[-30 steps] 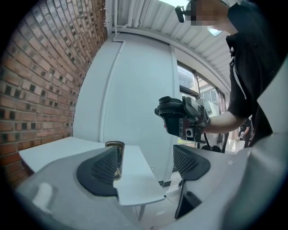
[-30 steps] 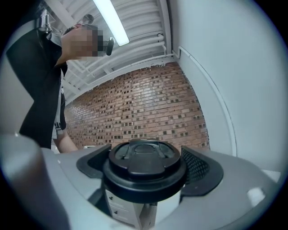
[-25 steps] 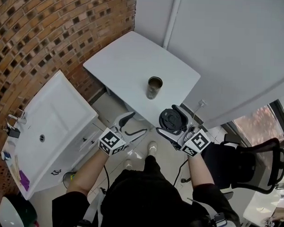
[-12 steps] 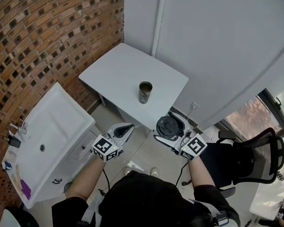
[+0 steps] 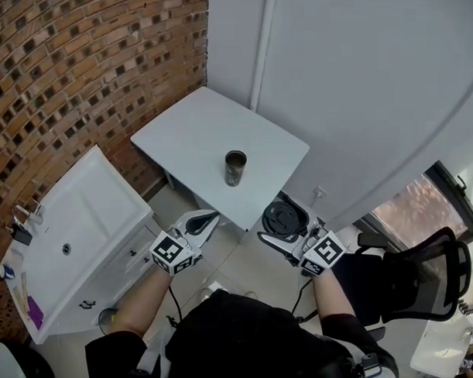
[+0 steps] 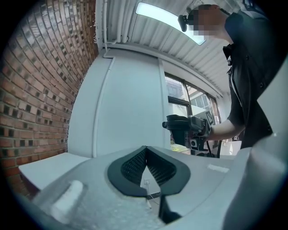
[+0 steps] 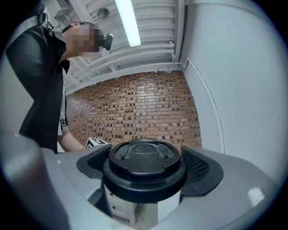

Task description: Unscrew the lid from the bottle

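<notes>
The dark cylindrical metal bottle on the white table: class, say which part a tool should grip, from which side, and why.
Grip the dark cylindrical metal bottle around its straight wall, mid-height, coming in level from the near edge of the white table. It stands upright and open-topped with nothing beside it, so the round sides likely grip best.

bottle (image 5: 235, 168) on table (image 5: 184, 136) | lid (image 5: 284, 219) right of bottle, past table edge
</notes>
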The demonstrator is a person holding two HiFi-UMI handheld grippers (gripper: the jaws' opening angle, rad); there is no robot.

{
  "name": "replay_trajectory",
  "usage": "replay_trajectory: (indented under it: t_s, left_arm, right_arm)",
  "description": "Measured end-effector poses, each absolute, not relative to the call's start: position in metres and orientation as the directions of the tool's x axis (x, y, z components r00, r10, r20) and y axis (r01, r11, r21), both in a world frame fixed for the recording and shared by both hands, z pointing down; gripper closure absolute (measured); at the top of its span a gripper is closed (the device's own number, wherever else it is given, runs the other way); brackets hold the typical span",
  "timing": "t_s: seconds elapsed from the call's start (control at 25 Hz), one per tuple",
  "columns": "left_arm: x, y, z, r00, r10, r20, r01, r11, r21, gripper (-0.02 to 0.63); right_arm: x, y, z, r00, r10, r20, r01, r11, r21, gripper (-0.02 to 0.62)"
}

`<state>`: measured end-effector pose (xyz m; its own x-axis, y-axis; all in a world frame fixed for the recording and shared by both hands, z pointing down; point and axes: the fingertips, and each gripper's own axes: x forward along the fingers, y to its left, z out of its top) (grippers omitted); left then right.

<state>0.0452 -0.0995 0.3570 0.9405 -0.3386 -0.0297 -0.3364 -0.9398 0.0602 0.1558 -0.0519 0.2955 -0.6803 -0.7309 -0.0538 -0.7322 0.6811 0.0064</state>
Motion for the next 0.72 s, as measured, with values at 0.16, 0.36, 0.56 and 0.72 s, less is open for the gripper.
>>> replay_trajectory:
  t_s: [0.16, 0.36, 0.56, 0.72]
  left_arm:
    - [0.05, -0.098, 0.353, 0.928, -0.37, -0.052, -0.367, -0.929, 0.058, 0.604]
    - [0.048, -0.1, 0.354, 0.91, -0.41, -0.059, -0.406, -0.911, 0.068, 0.604]
    - [0.043, -0.097, 0.36, 0.914, -0.405, -0.033, -0.4, -0.91, 0.104, 0.604]
    - [0.041, -0.093, 0.363, 0.918, -0.397, -0.024, -0.393, -0.914, 0.099, 0.604]
  right_arm:
    - [0.155, -0.052, 0.304, -0.705, -0.706, -0.069, -0.706, 0.708, -0.027, 0.114]
    - [0.163, -0.049, 0.314, -0.708, -0.7, -0.094, -0.693, 0.715, -0.097, 0.114]
    - [0.17, -0.054, 0.317, -0.707, -0.702, -0.085, -0.695, 0.712, -0.098, 0.114]
    - [0.171, -0.059, 0.321, -0.71, -0.699, -0.082, -0.693, 0.715, -0.089, 0.114]
